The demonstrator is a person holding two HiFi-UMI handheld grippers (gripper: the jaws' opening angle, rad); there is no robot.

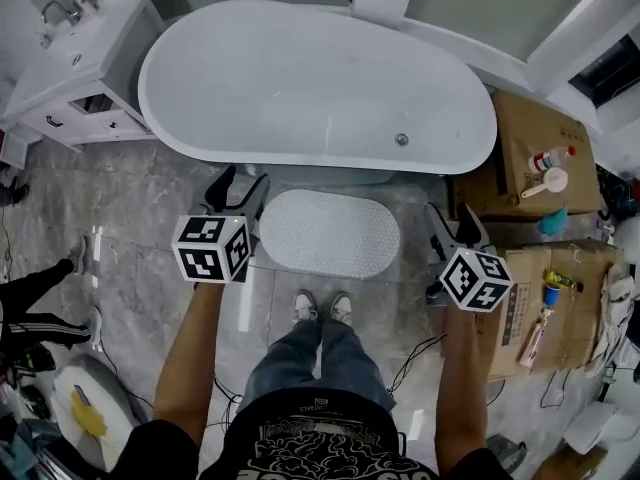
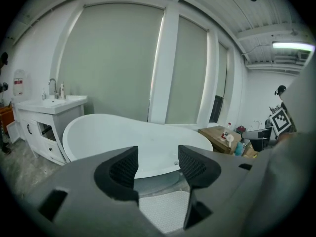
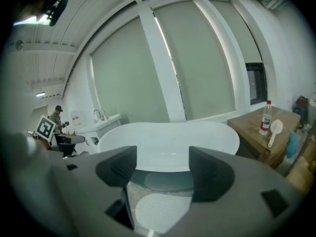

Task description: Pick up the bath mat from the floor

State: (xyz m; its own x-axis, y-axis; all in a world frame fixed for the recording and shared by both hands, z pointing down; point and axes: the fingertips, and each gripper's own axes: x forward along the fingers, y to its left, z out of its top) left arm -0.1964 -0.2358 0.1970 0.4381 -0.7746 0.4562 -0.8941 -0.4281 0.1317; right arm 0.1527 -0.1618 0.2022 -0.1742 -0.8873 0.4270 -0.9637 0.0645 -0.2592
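Head view: bath mat (image 1: 330,233) lies flat by the bathtub (image 1: 320,88); left gripper (image 1: 238,190) and right gripper (image 1: 452,226) both open-jawed, empty.

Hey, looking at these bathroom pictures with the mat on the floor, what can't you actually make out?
Left gripper view: only a patch of the bath mat shows between the jaws; the body of the left gripper hides the rest.
Head view: the label of the bottle on the cardboard box is too small to read.
Head view: the bystander is cut off by the left edge; only legs show.
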